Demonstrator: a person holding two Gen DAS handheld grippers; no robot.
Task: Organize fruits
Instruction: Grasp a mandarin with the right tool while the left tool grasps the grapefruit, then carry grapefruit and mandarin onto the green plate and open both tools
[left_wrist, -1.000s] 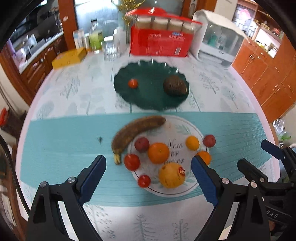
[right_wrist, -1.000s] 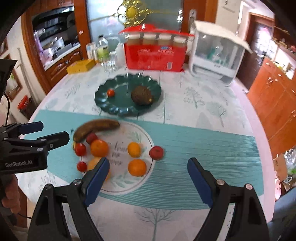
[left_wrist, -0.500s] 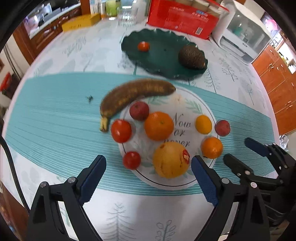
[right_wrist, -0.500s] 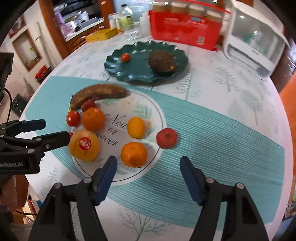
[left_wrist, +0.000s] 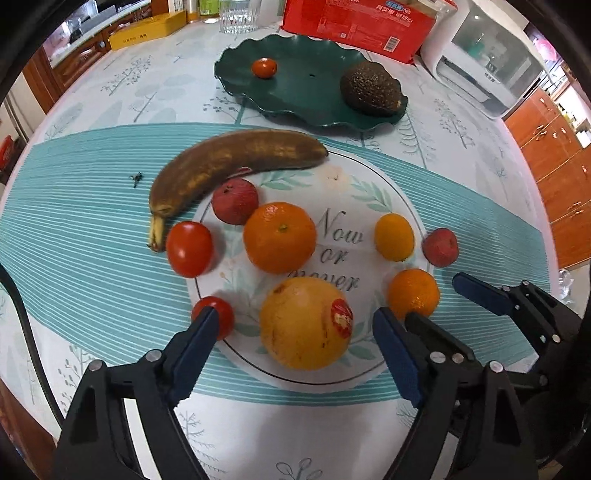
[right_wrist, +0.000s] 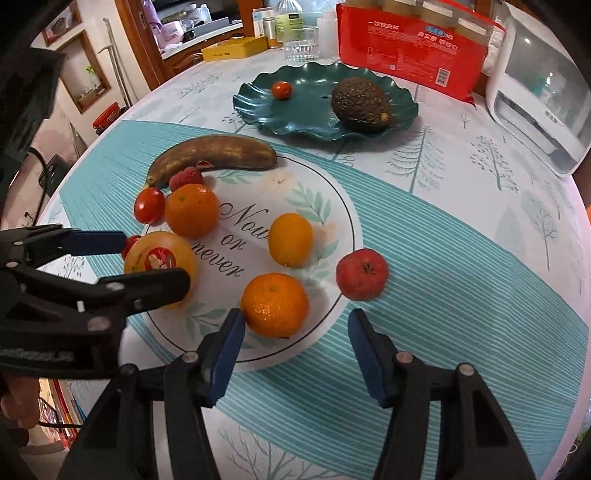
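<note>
While both grippers' fingers (left_wrist: 391, 350) close, nothing pinched: glossy round grapefruit (left_wrist: 304, 323), dimpled mandarin (right_wrist: 275, 304).

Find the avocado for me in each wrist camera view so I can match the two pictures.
Left wrist view: avocado lies upper right of centre, on the right side of the green plate.
Right wrist view: avocado lies upper centre, right side of the same plate.
Shared landmark: the red package just behind the plate.
</note>
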